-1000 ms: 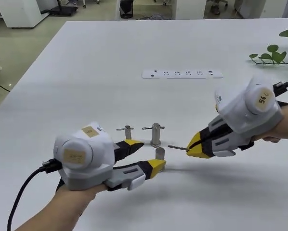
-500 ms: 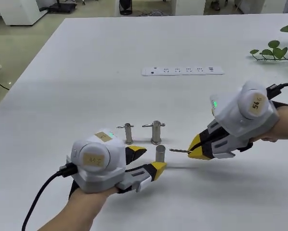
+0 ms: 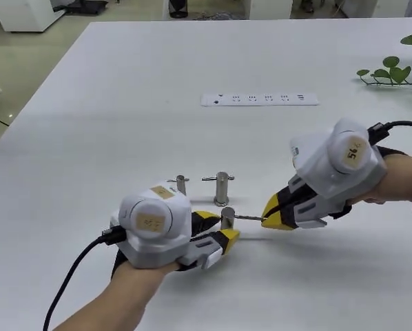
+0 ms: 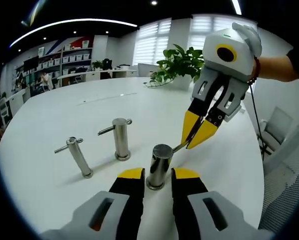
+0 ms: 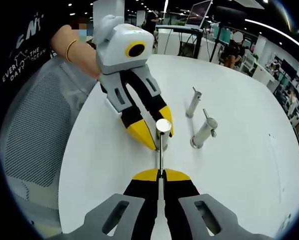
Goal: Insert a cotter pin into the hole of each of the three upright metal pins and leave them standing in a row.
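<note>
Head view: left tool (image 3: 222,228) clenched on the bare metal pin (image 3: 227,216), upright on the table (image 3: 123,103) toward its near edge. Right tool (image 3: 268,218) grasps a cotter pin (image 3: 249,218), tip at that pin's top. Fitted pin A (image 3: 180,185) and fitted pin B (image 3: 222,187) stand just behind.

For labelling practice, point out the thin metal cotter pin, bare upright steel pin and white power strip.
thin metal cotter pin (image 3: 249,218): head view, mid-shaft.
bare upright steel pin (image 4: 158,165): left gripper view, barrel.
white power strip (image 3: 260,100): head view, top.
</note>
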`<state>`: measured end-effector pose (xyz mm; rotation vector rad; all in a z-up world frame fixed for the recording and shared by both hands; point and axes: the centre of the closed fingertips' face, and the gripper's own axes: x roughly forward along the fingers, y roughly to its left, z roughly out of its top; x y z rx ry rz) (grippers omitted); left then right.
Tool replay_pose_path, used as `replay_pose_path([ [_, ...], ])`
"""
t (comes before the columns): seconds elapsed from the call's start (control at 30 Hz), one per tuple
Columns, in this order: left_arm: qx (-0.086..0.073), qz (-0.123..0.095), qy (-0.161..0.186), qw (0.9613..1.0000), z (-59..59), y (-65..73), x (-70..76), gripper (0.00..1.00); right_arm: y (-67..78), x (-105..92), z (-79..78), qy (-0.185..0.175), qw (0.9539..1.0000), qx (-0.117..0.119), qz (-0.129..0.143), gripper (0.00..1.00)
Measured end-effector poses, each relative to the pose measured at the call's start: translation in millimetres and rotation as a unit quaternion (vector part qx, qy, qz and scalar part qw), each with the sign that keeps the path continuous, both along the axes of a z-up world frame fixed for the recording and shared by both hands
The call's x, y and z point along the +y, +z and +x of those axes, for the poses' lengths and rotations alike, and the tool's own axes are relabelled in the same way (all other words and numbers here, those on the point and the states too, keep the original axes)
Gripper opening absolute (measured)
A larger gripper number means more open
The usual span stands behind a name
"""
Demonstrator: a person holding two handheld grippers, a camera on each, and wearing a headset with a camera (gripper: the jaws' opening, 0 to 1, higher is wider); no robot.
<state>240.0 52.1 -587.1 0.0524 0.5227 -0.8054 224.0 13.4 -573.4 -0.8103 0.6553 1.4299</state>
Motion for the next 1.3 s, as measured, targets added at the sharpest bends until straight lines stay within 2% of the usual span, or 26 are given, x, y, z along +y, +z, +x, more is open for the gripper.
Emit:
replay_pose_path([
  [0.23,0.005,0.007,0.000,1.0000,1.0,-4.7,-0.2,0.11,1.2,-0.6,2.9,0.002,1.0000,-0.002,-0.002,0.00],
  [0.37,-0.008,0.022,-0.008,0.9997,0.9,-6.3,-0.7,0.11,2.6,0.3,3.4,0.005,1.0000,-0.004,-0.004,0.00],
  [0.9,-0.019,0.029,-0.005,0.9994,1.7,-8.0,-0.8,0.10,6.9,5.4,3.3,0.017,0.9996,-0.015,-0.017,0.00],
  [1.13,-0.022,0.033,-0.007,0.9992,2.4,-8.5,-1.0,0.10,7.4,10.7,1.1,0.014,0.9998,-0.014,-0.007,0.00],
  [1.3,-0.025,0.037,-0.005,0.9990,2.4,-8.5,-1.1,0.10,5.7,14.3,2.7,0.017,0.9997,-0.018,-0.009,0.00],
])
